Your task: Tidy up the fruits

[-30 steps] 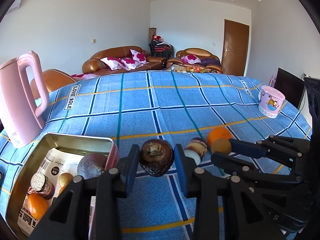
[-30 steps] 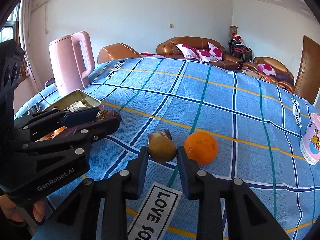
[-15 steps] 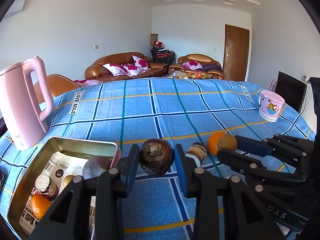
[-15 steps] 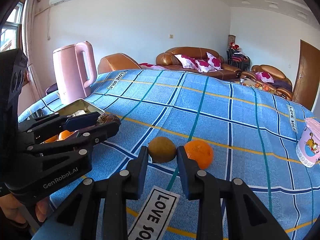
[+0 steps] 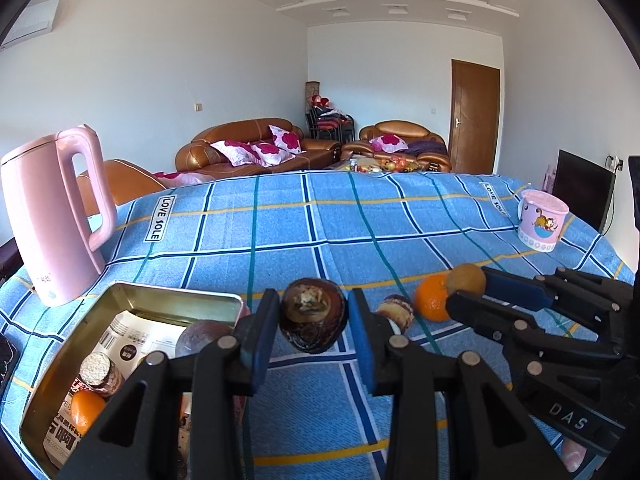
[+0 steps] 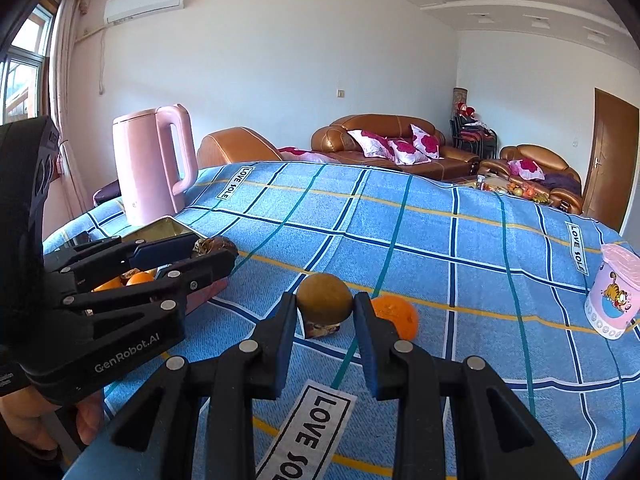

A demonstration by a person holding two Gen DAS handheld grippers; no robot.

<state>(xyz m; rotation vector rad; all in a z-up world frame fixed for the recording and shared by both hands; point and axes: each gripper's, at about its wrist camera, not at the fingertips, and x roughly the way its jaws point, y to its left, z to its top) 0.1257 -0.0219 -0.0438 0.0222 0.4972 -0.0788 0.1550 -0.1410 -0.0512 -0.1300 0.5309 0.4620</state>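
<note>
I count three oranges: one on the cloth [image 5: 430, 303] and two in my tin [image 5: 86, 414] [image 6: 140, 278]. There are two grippers, one kettle [image 5: 52, 216], one mug [image 5: 540, 220] and one kiwi [image 6: 324, 297].

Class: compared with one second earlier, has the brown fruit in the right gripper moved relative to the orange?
Yes. The brown fruit, clamped in the right gripper, has risen off the cloth, now higher than the resting orange.

Open blue checked tablecloth [image 5: 320, 220] fills the frame's middle and top. The tall pink kettle [image 5: 52, 216] blocks the left edge above the metal tin [image 5: 176, 306], while the pink cartoon cup [image 5: 542, 220] stands at far right.
</note>
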